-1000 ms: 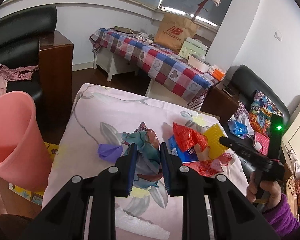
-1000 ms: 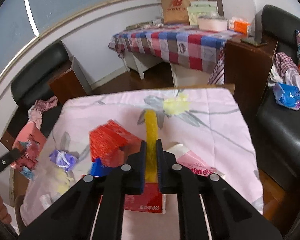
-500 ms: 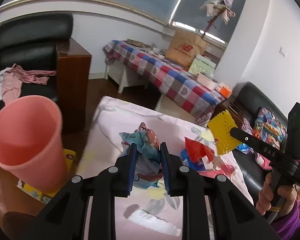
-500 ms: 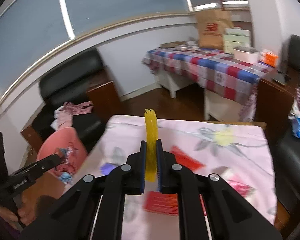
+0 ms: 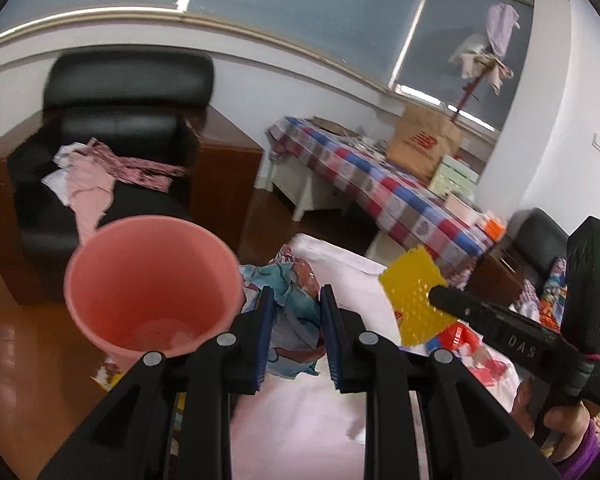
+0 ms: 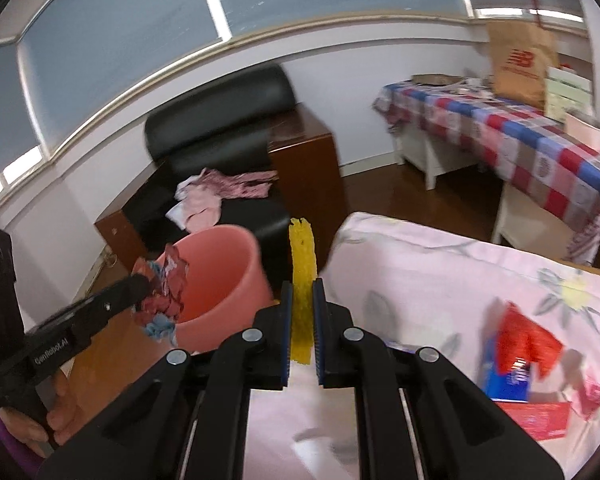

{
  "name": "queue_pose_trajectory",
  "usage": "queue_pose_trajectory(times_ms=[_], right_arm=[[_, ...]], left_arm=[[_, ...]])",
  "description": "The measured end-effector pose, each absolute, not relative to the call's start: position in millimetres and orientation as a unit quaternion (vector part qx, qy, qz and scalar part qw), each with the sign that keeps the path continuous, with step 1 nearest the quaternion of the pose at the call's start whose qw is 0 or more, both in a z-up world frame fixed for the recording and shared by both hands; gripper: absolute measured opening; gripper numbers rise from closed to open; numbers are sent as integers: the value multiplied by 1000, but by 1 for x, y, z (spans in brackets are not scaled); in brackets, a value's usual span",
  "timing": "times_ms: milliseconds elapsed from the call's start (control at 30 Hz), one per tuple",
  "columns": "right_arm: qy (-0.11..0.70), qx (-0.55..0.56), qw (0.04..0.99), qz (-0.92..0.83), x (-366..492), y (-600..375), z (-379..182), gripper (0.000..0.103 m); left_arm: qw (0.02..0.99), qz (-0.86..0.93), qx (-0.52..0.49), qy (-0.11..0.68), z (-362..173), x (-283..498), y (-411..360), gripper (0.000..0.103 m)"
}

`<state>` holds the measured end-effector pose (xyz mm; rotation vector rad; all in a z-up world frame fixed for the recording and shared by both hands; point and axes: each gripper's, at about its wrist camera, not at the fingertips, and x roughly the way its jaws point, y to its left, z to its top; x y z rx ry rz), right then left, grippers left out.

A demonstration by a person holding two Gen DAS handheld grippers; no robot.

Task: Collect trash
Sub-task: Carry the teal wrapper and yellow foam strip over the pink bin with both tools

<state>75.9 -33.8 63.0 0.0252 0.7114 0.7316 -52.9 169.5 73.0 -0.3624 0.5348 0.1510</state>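
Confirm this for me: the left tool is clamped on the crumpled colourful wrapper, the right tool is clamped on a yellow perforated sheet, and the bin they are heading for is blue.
Not quite: the bin is pink, not blue, as both wrist views show. The rest holds: the left tool is clamped on the crumpled colourful wrapper, and the right tool is clamped on the yellow perforated sheet.

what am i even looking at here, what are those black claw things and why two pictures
No robot: a person holds a hand-held two-finger gripper in each hand, and a camera on each looks along its fingers, hence two pictures. The left gripper is shut on a crumpled colourful wrapper, close to the rim of the pink bin. The right gripper pinches a yellow mesh sheet. Each view also shows the other gripper from the side. Red and blue packets lie on the floral-covered table.
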Motion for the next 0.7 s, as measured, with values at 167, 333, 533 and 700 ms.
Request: queue_pose_trajectory(times_ms=[167, 333, 533, 700], right_arm=[[349, -3, 855, 382, 74, 15, 61, 10], [356, -24, 842, 406, 75, 62, 58, 10], [374, -40, 822, 427, 83, 110, 48, 10], [390, -64, 809, 435, 98, 149, 31, 10]], left_arm=[[946, 111, -165, 256, 75, -63, 206, 23], [942, 142, -168, 253, 76, -67, 250, 23], [935, 156, -181, 263, 63, -61, 290, 23], [930, 152, -185, 278, 48, -44, 312, 23]])
